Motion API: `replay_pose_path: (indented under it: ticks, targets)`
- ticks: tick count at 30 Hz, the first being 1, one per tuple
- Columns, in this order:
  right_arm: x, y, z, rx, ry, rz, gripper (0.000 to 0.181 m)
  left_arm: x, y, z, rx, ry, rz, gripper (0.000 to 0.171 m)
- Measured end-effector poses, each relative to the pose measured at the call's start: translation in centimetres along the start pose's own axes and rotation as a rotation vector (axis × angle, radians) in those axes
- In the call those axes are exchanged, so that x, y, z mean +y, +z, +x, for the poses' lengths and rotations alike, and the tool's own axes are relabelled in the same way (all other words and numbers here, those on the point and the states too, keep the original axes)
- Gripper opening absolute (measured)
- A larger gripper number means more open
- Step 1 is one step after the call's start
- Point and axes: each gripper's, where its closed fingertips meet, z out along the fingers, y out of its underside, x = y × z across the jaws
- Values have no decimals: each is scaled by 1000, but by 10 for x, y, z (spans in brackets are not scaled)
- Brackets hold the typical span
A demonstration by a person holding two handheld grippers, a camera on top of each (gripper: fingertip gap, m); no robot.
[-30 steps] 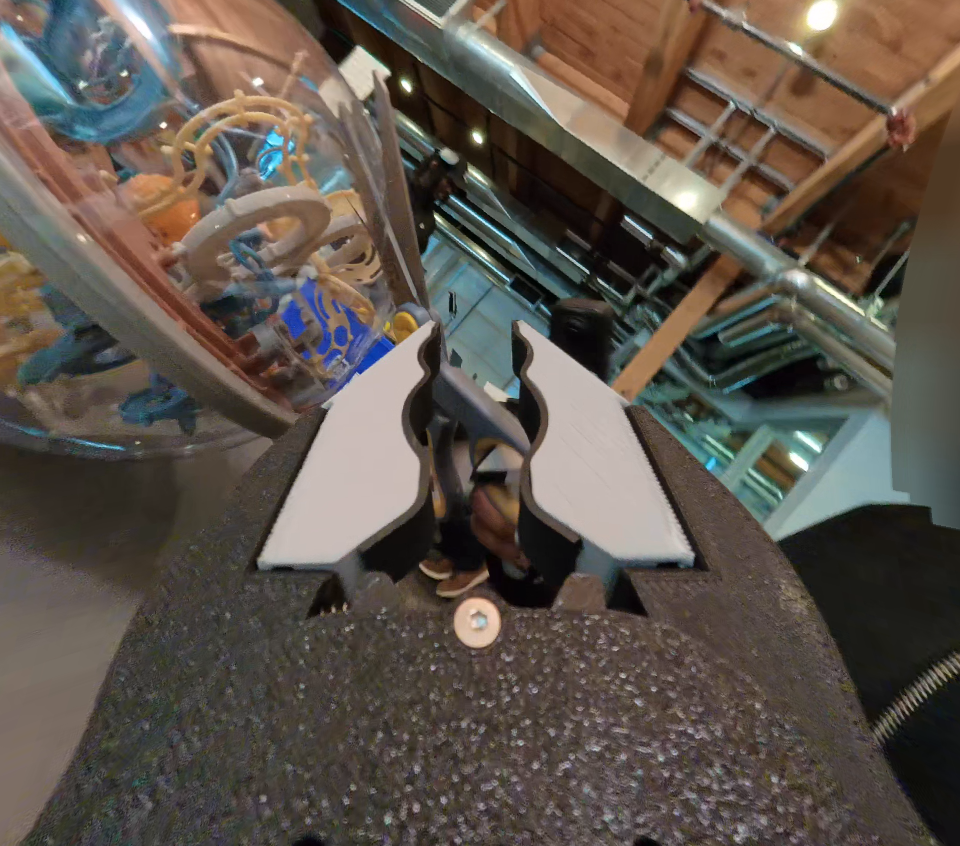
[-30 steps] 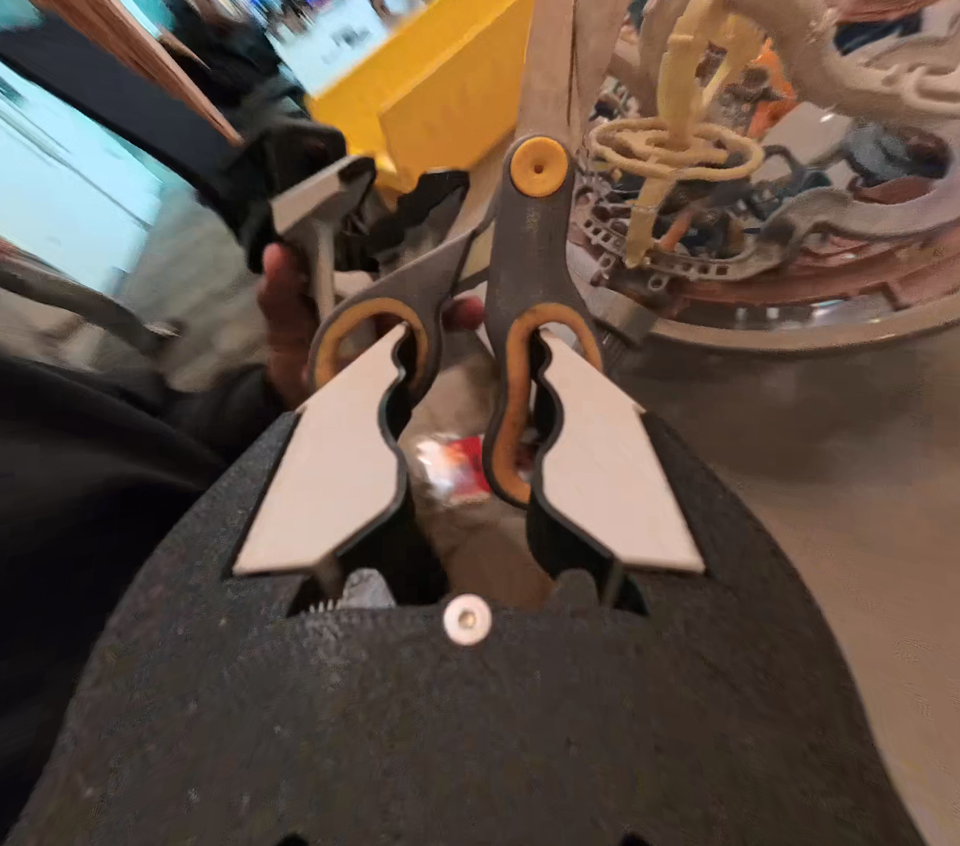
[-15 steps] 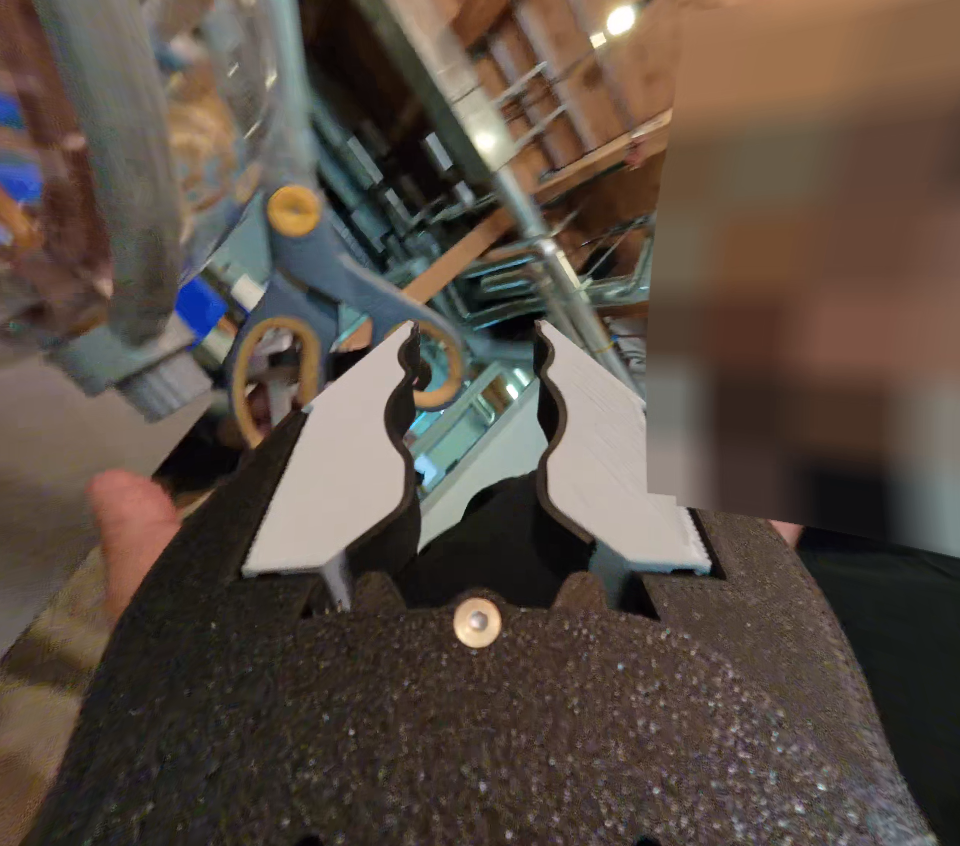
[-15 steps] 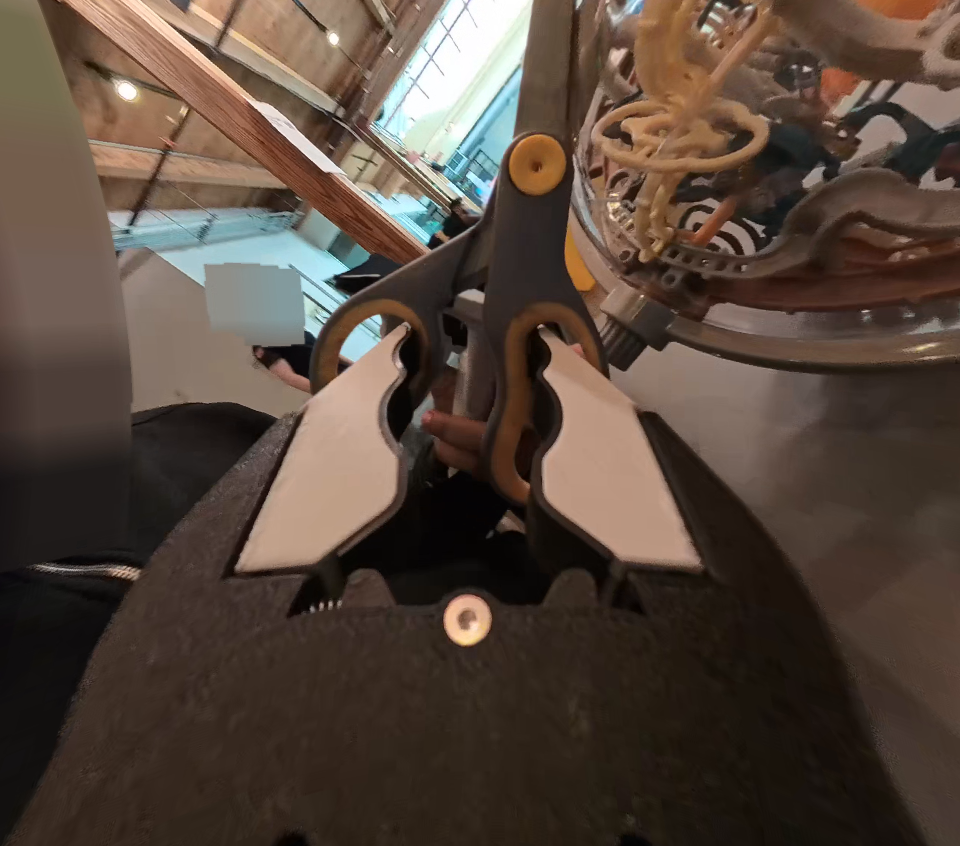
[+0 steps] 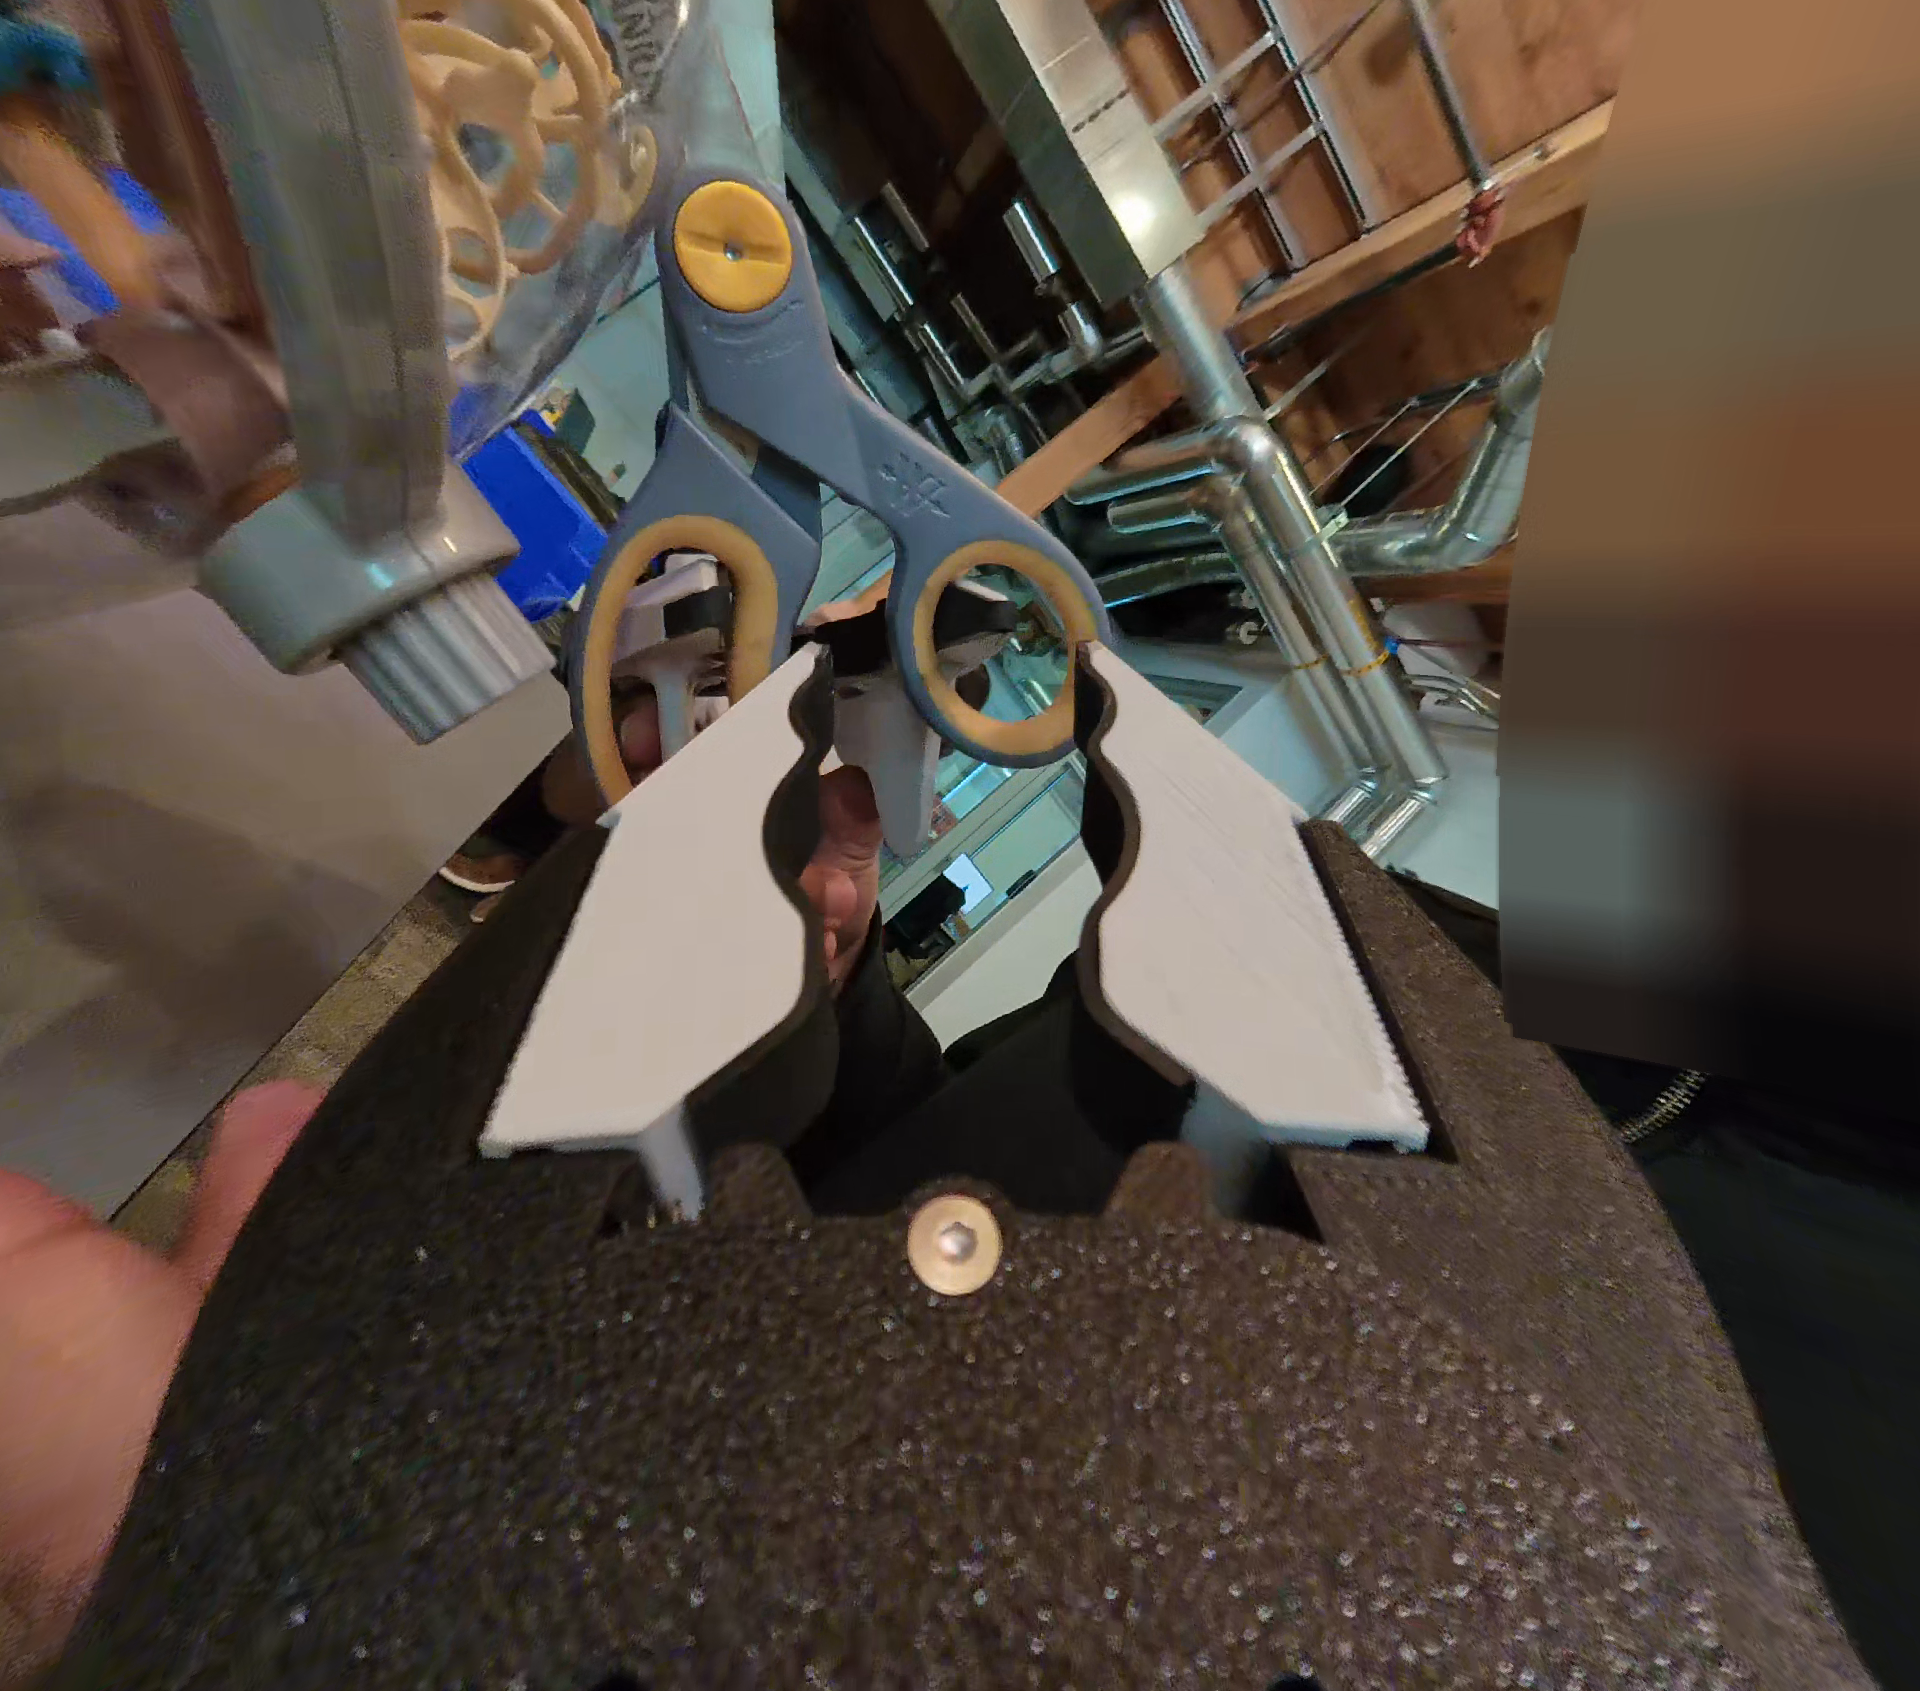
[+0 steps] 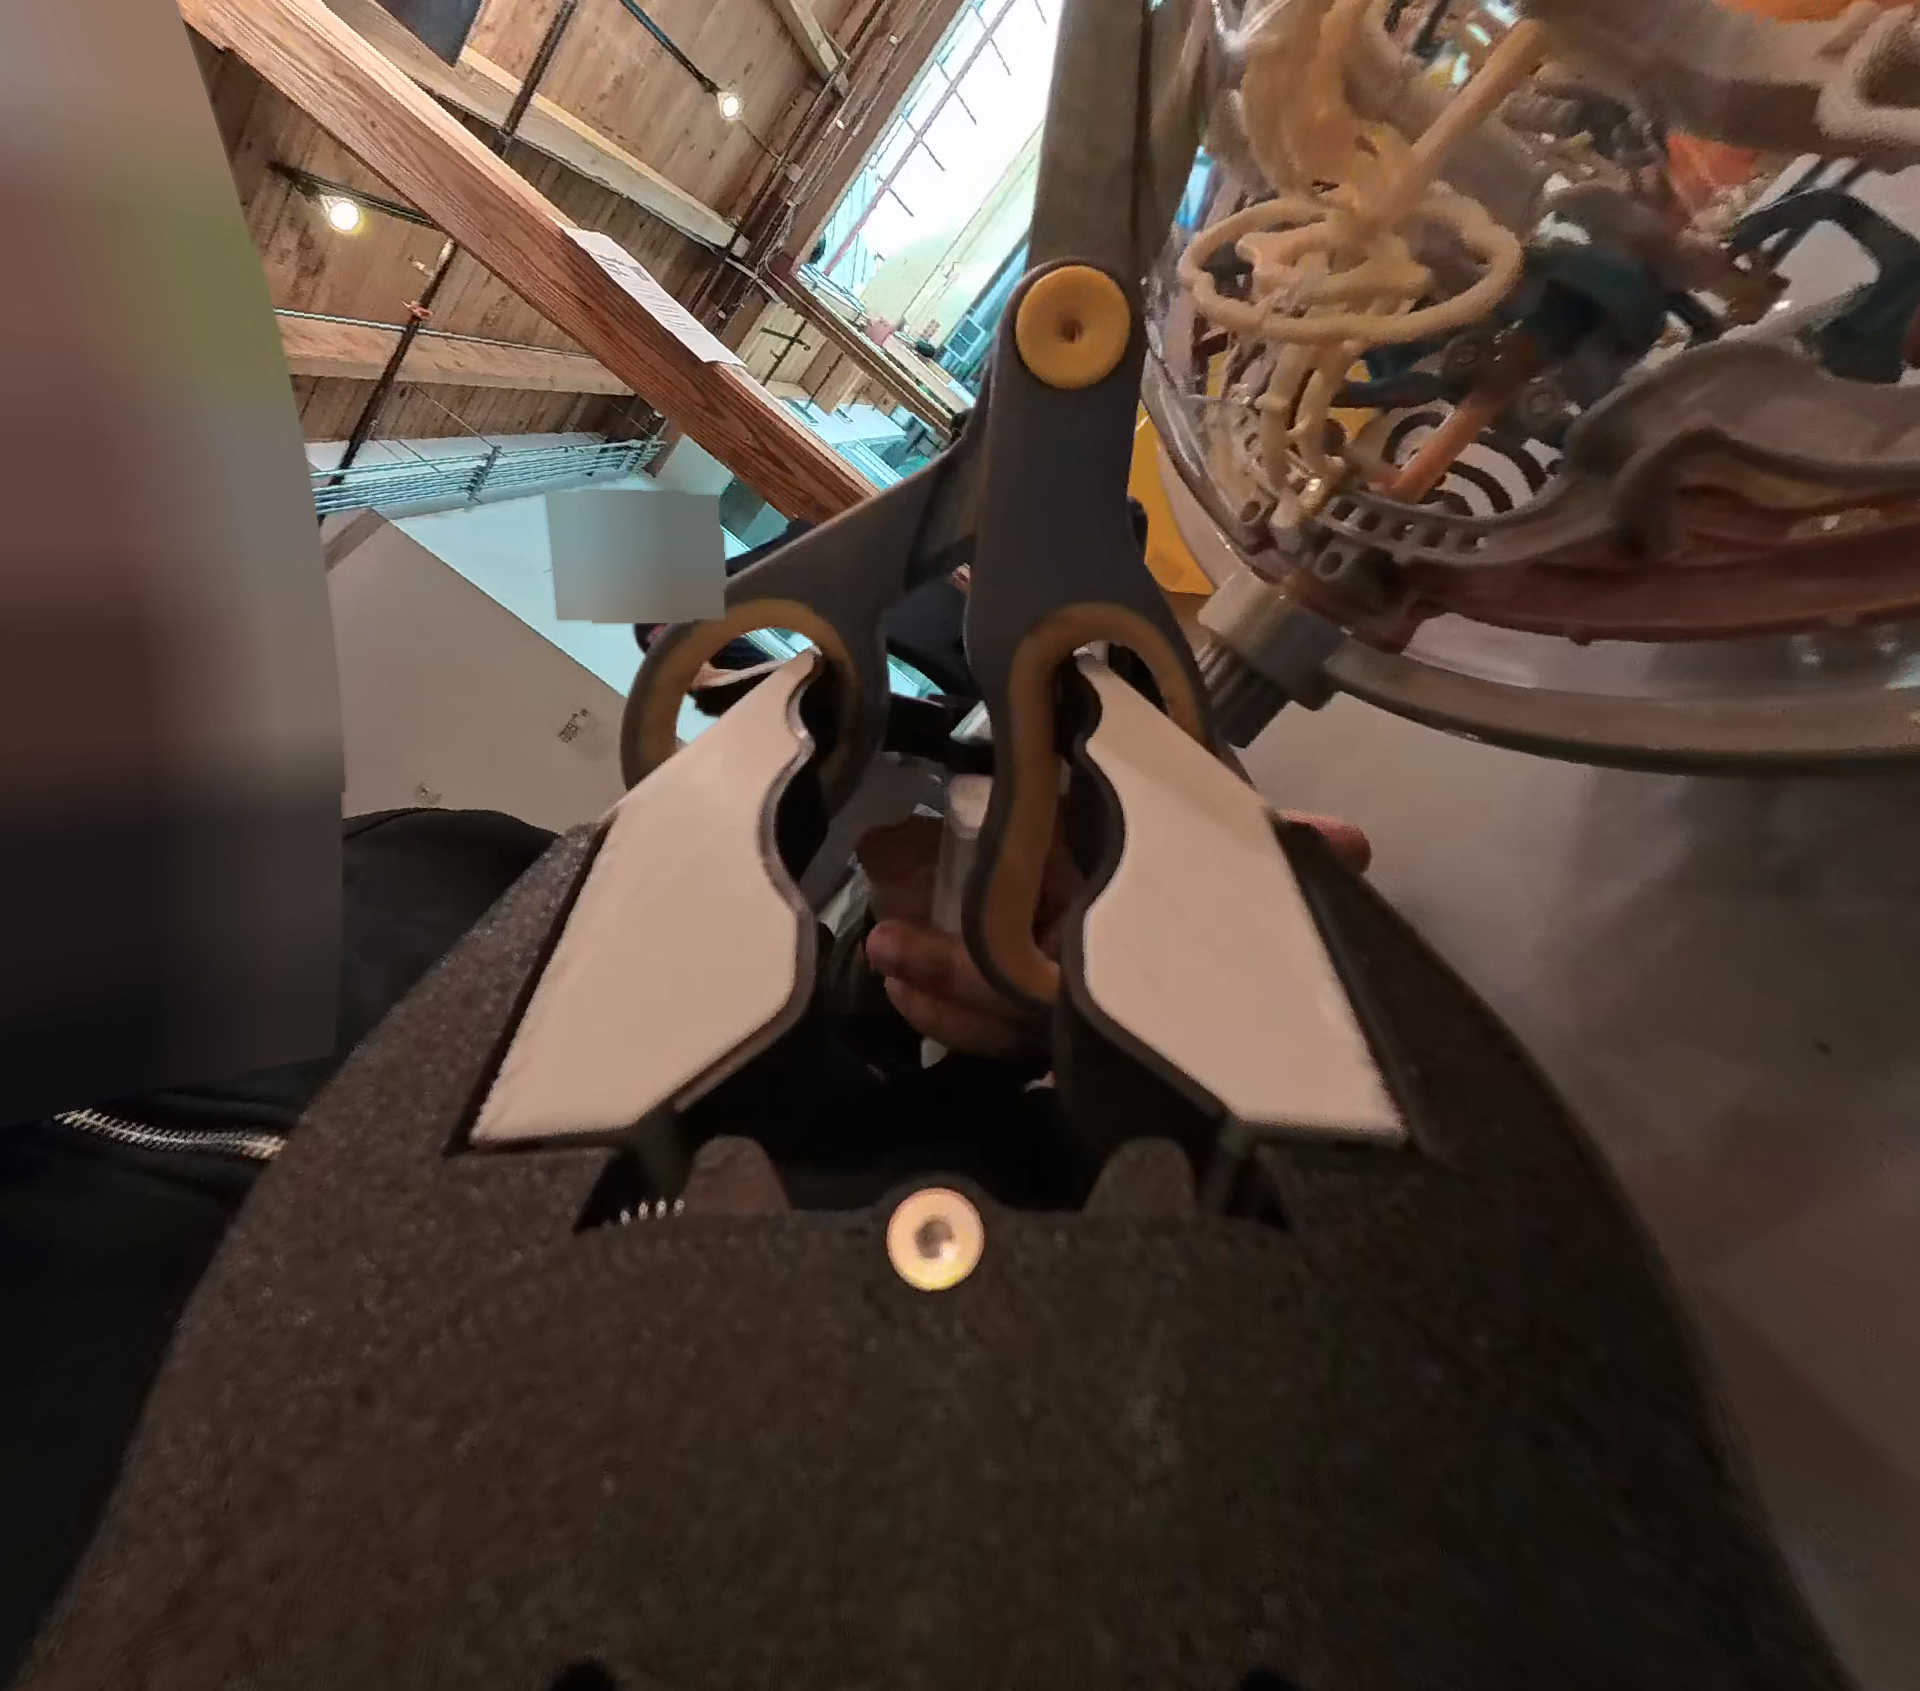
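Right in front of the left wrist camera, the left gripper (image 5: 951,665) stands with its 2 white fingers apart and nothing pinched between them. A thumb (image 5: 94,1329) of the holding hand shows at its near edge. Just past its tips hang the scissors (image 5: 790,436), grey-handled with yellow lining. The smaller handle loop sits in the gap between the fingertips and the larger loop lies partly behind the left finger. From the opposite side, the right gripper (image 6: 940,675) is the 1 that actually carries them. Its jaws are spread too, with 1 fingertip threaded into each of the 2 loops, so the scissors hang on the fingers from inside instead of being squeezed. The long axis runs straight away from both grippers, handles nearest, yellow pivot in the middle, blades together and pointing up toward the ceiling. The blades lie close alongside the clear maze ball (image 6: 1558,291), though I cannot tell if they touch its shell. The ball rests on the grey tabletop (image 6: 1662,1070), to the right gripper's right. Farther off are a slanting timber beam (image 6: 468,187) and a silver ceiling duct (image 5: 997,31).
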Motion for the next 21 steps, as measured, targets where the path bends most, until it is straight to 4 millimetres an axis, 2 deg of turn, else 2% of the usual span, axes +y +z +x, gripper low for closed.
replay_pose_path:
  ticks: [3, 6, 9, 11, 17, 19, 21]
  targets:
    - [-5, -2, -2, -44, 38, 36, 40, -8, -5, -6, -38, 14, 30, 43]
    - [-12, -7, -1, -63, 53, 71, 40, -12, -14, -27, -266, 155, 11, 44]
    - [-13, -8, 1, -39, 30, 68, 40, 3, -8, -37, -379, 218, -100, 44]
    - [-12, -7, 0, -41, 25, 61, 40, 13, 1, -34, -343, 176, -124, 44]
    - [-11, -6, 3, -33, 1, 63, 40, 13, 2, -33, -209, -43, -57, 44]
    - [-10, -6, 3, -35, 1, 58, 40, 7, 2, -24, -95, -136, -15, 59]
    - [-7, -4, 3, -23, -13, 50, 40, 11, 1, -31, -138, -96, -38, 59]
